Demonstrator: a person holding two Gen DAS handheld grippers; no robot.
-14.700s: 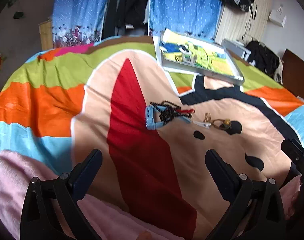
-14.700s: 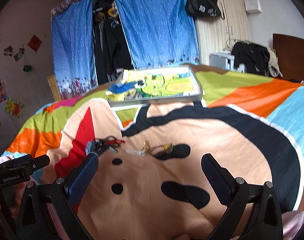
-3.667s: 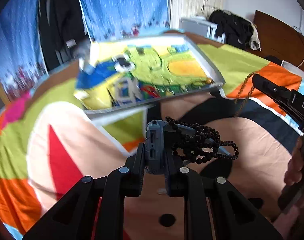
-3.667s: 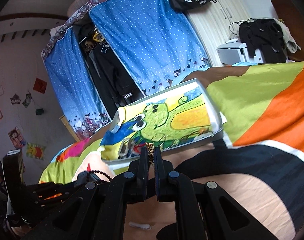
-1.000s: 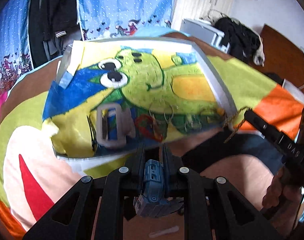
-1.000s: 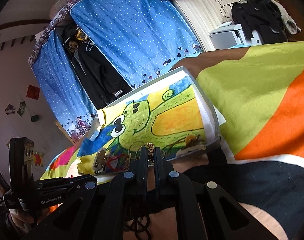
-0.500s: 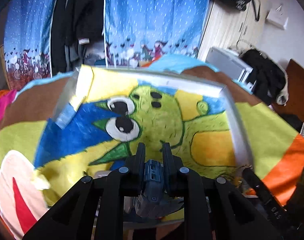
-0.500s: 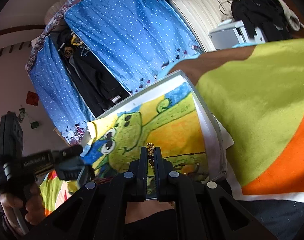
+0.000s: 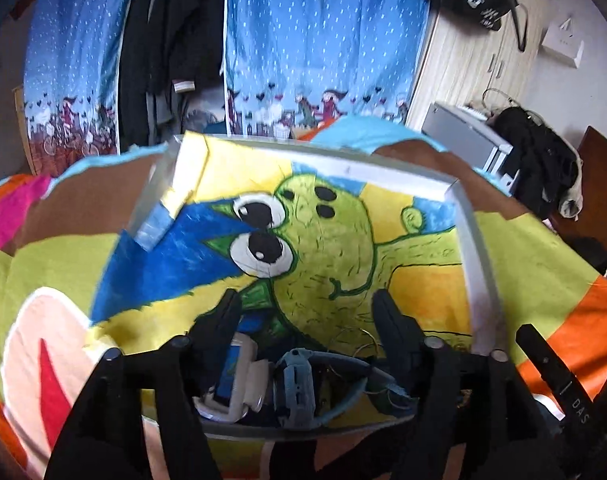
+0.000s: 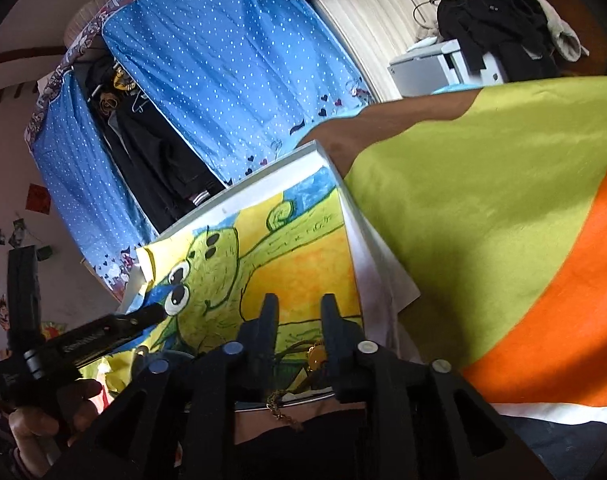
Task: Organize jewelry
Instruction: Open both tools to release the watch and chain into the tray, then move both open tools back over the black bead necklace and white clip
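A shallow white tray (image 9: 469, 240) lined with a green cartoon drawing lies on the bed. My left gripper (image 9: 307, 308) is open over its near edge. Below it in the tray lie a blue watch (image 9: 297, 376), a white watch (image 9: 239, 380) and thin rings (image 9: 353, 338). My right gripper (image 10: 297, 308) is open over the tray's near right corner (image 10: 353, 240). A gold chain necklace with a round pendant (image 10: 317, 354) lies under it, its chain (image 10: 281, 406) trailing over the tray's edge.
The tray sits on a striped bedspread (image 10: 483, 220) of green, orange and black. Blue curtains (image 9: 323, 40) and hanging clothes stand behind the bed. A grey box and dark clothes (image 9: 543, 160) are at the right. The left gripper's body shows in the right view (image 10: 83, 340).
Both grippers opened. The blue watch dropped from my left gripper into the tray. The gold necklace dropped from my right gripper onto the tray's near edge.
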